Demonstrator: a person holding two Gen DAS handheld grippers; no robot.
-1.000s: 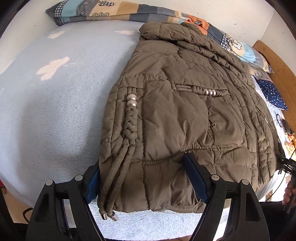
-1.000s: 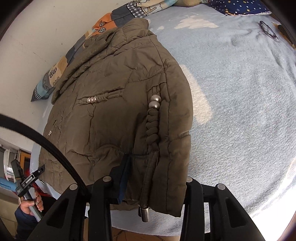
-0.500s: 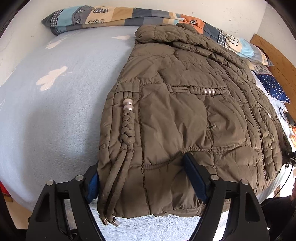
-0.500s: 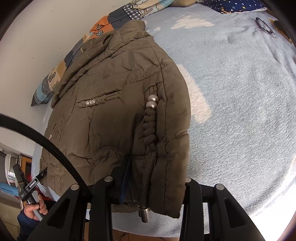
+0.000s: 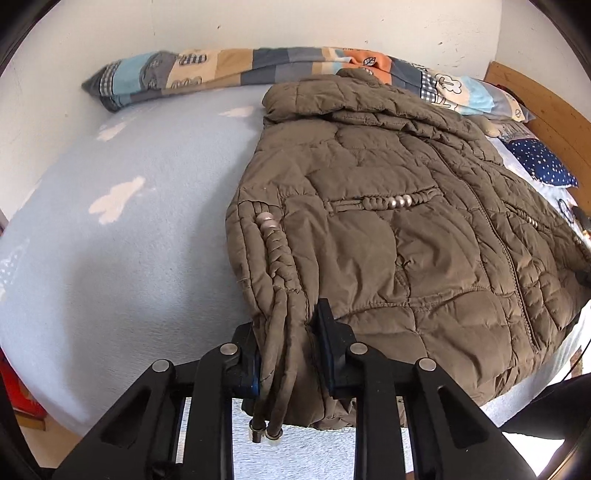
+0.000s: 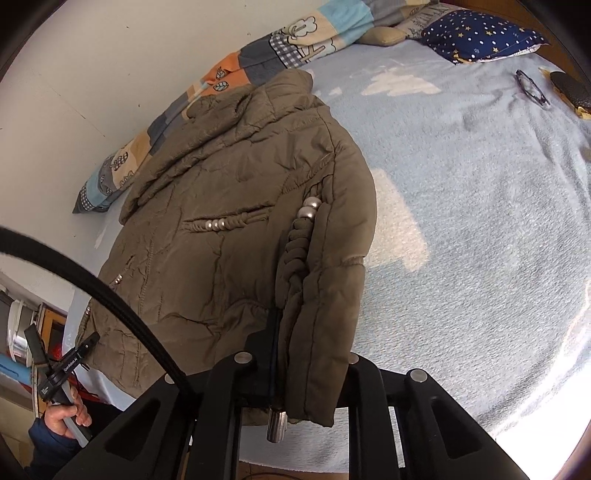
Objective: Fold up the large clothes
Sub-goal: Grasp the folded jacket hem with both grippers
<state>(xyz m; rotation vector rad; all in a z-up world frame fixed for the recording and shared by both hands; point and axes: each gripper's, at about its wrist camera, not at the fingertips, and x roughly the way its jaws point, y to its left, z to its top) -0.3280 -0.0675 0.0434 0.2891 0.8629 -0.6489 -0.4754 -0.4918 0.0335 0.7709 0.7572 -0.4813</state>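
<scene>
bed w/ jacket, quilt, pillow

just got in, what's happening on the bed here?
A person with a handheld gripper in each hand is folding a brown padded jacket spread on a light blue blanket. Both grippers are clamped on the hem corners nearest the cameras: the left gripper pinches the hem together with the braided cord, and the right gripper holds the opposite corner. The rest of the jacket lies flat, collar toward the patchwork quilt by the wall. No fold is made yet.
</scene>
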